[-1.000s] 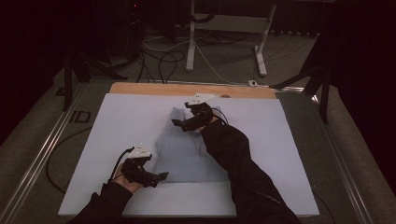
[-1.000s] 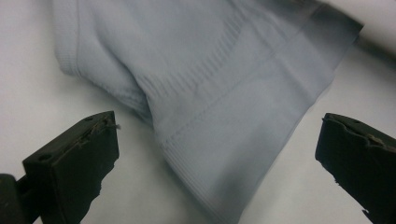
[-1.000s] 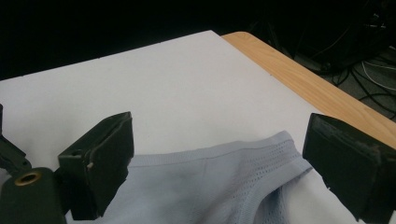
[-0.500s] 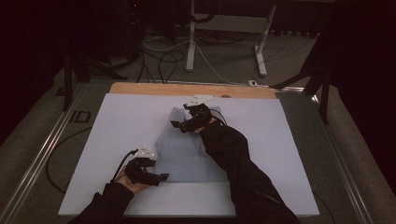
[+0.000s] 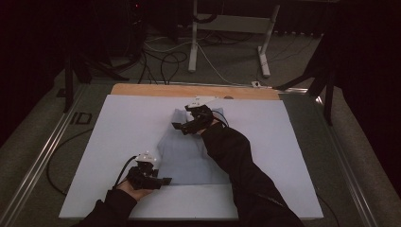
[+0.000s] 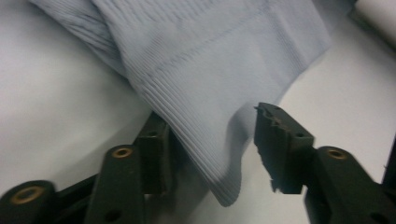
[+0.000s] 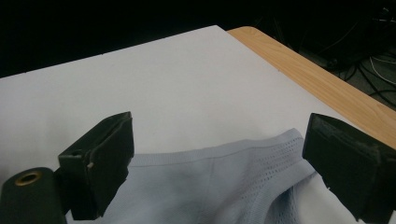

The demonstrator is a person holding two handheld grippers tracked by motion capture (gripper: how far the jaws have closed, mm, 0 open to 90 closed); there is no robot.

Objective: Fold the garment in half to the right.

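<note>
A pale blue ribbed garment (image 5: 189, 153) lies flat on the white sheet (image 5: 113, 137). My left gripper (image 5: 162, 181) sits at the garment's near left corner. In the left gripper view my left gripper (image 6: 212, 126) is open, and the ribbed hem (image 6: 201, 107) droops between its jaws and rests over the left one. My right gripper (image 5: 182, 126) is at the garment's far edge. In the right gripper view my right gripper (image 7: 219, 140) is wide open just above the perforated neckband (image 7: 224, 161), holding nothing.
A wooden table edge (image 5: 189, 90) runs along the far side of the white sheet. Beyond it, on the floor, are cables (image 5: 165, 56) and a white stand's legs (image 5: 262, 52). Metal rails (image 5: 42, 156) flank the table on the left.
My left gripper has edged to the right, onto the garment's near corner. My right gripper has stayed at the far edge.
</note>
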